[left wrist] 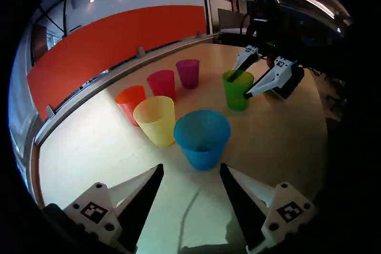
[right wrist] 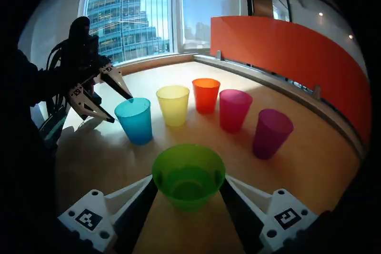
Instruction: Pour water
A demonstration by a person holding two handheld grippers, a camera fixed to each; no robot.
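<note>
Six plastic cups stand on a pale wooden table. The green cup sits between the fingers of my right gripper, and both fingers touch its sides; the left gripper view shows the green cup resting on the table with the right gripper around it. The blue cup stands just ahead of my left gripper, which is open and holds nothing. In the right gripper view the left gripper is beside the blue cup. I cannot tell whether any cup holds water.
The yellow cup, orange cup, pink cup and purple cup form an arc behind the blue one. An orange wall panel runs along the table's far edge. Large windows are behind the left gripper.
</note>
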